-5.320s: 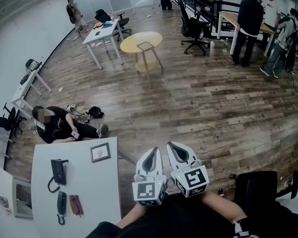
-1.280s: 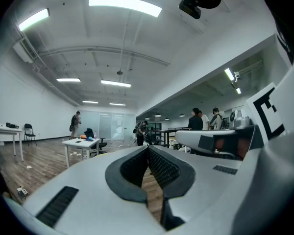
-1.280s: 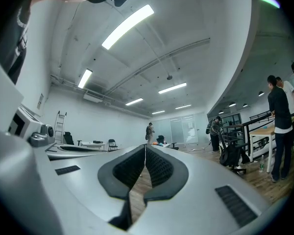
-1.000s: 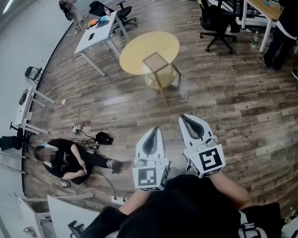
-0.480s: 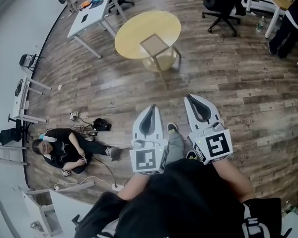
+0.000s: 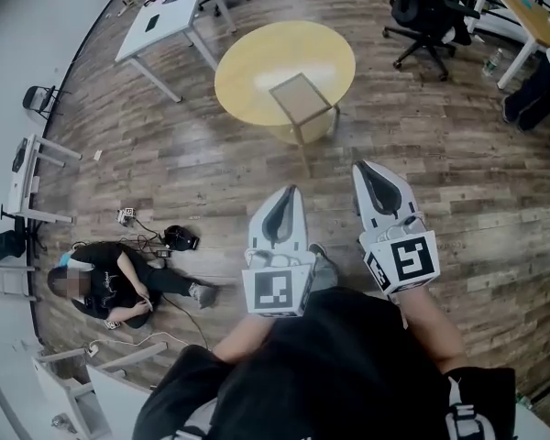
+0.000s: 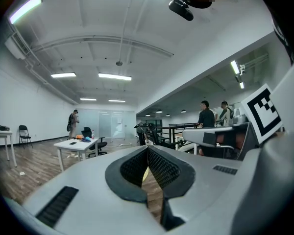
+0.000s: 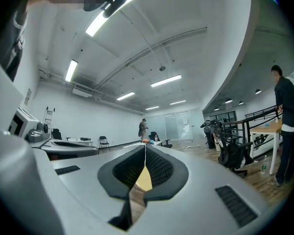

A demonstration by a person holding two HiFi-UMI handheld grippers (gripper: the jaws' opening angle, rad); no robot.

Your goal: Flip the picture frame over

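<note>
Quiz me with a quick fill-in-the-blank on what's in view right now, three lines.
1. The frame lies on a yellow table whose top is ___ in shape.
2. The left gripper and the right gripper are both empty, with their jaws ___.
3. At the head view's left, a person sits on the ___.

Missing words: round; shut; floor

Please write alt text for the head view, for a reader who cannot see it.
The left gripper and the right gripper, both shut and empty, point across a wooden floor toward a round yellow table with a picture frame on it. A person sits on the floor at the left.
</note>
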